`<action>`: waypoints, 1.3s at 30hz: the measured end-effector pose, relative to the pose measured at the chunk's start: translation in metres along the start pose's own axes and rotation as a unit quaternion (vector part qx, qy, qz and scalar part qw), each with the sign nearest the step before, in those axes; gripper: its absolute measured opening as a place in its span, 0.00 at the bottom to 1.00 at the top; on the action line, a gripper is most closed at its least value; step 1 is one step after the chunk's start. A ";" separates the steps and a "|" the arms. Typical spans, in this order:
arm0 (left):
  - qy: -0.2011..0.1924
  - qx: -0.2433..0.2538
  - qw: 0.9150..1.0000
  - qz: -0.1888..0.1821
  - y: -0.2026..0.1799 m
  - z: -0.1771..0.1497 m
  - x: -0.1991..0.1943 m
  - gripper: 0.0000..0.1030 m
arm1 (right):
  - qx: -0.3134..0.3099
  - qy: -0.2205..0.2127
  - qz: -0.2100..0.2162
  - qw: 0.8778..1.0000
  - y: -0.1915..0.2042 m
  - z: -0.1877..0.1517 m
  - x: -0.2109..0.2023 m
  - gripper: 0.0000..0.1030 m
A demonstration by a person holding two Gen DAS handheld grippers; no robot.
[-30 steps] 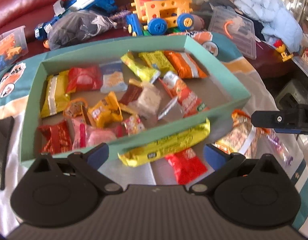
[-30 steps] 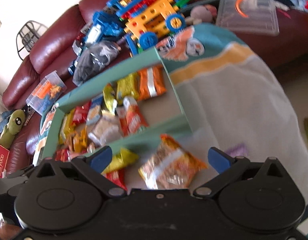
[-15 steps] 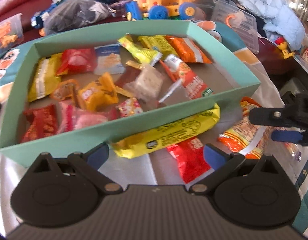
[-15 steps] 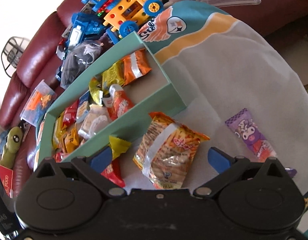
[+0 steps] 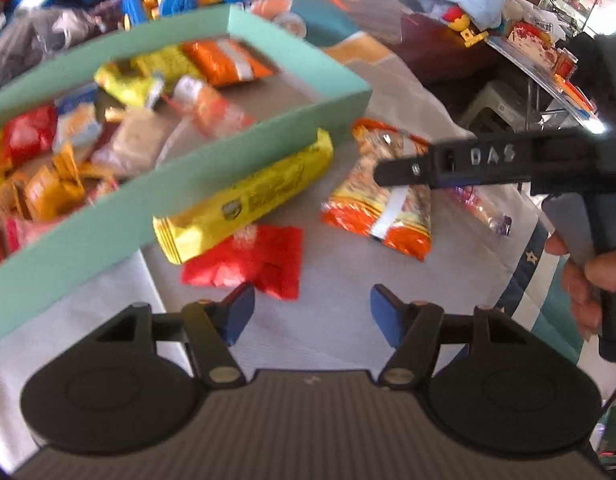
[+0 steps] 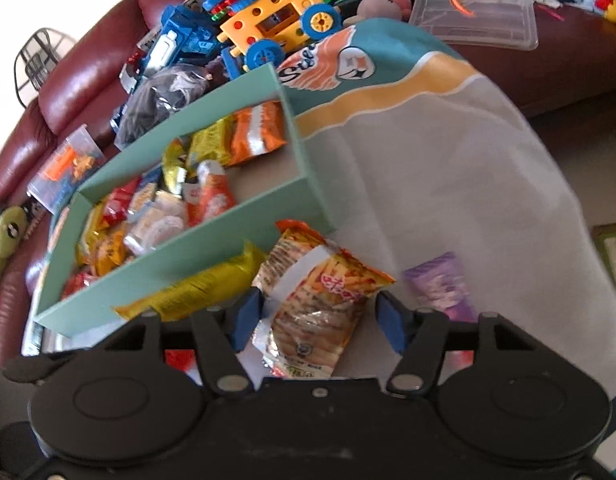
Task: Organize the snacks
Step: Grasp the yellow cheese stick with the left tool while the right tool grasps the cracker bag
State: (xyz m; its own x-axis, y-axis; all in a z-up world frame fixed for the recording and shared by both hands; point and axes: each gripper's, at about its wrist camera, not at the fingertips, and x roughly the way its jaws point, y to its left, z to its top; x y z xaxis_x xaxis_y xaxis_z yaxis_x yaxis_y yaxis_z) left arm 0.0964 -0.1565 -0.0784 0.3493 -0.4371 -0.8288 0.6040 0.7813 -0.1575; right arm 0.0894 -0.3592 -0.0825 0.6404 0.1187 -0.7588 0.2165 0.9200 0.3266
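Note:
A teal box (image 5: 268,136) (image 6: 228,236) holds several snack packets. Outside its near wall lie a long yellow packet (image 5: 244,204) (image 6: 196,292), a red packet (image 5: 252,260), an orange crisp bag (image 5: 383,196) (image 6: 315,296) and a purple packet (image 6: 439,284). My left gripper (image 5: 311,316) is open and empty, just short of the red packet. My right gripper (image 6: 319,320) is open, its fingers on either side of the orange bag's near end. It also shows in the left wrist view (image 5: 447,164), above that bag.
The box and packets sit on a grey, teal and orange cloth (image 6: 447,160). Behind are a red leather sofa (image 6: 68,80), a yellow and blue toy vehicle (image 6: 276,20), a clear plastic lid (image 6: 475,4) and a dark bag (image 6: 160,100).
Both grippers have narrowed their opening. The left one swung right, from the box to the loose packets. The right one moved in over the orange bag, which now lies between its fingers.

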 end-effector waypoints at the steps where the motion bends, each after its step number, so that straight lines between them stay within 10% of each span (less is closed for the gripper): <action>1: -0.008 0.002 1.000 0.005 0.000 0.002 -0.005 0.62 | 0.000 0.002 -0.003 1.000 -0.004 0.000 -0.001 0.60; 14: -0.014 0.059 0.996 0.068 -0.013 0.033 0.017 0.76 | 0.030 -0.013 0.019 0.999 -0.017 -0.005 -0.015 0.62; 20: 0.012 0.091 0.995 0.035 -0.041 0.027 0.021 0.64 | 0.034 -0.026 0.024 0.999 -0.019 -0.004 -0.014 0.62; 31: -0.011 0.038 0.994 0.106 0.005 0.027 0.004 0.73 | 0.041 -0.022 0.037 0.998 -0.008 -0.005 -0.003 0.77; 39: 0.030 0.100 0.992 0.064 -0.029 0.024 0.029 0.63 | 0.031 -0.016 0.029 0.999 -0.019 -0.010 -0.003 0.50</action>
State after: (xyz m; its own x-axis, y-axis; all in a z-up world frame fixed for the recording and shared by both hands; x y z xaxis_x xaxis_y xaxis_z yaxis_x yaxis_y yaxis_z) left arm 0.1063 -0.2026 -0.0852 0.3918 -0.3084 -0.8668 0.6902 0.7215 0.0553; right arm 0.0763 -0.3733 -0.0918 0.6767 0.1584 -0.7190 0.2221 0.8872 0.4045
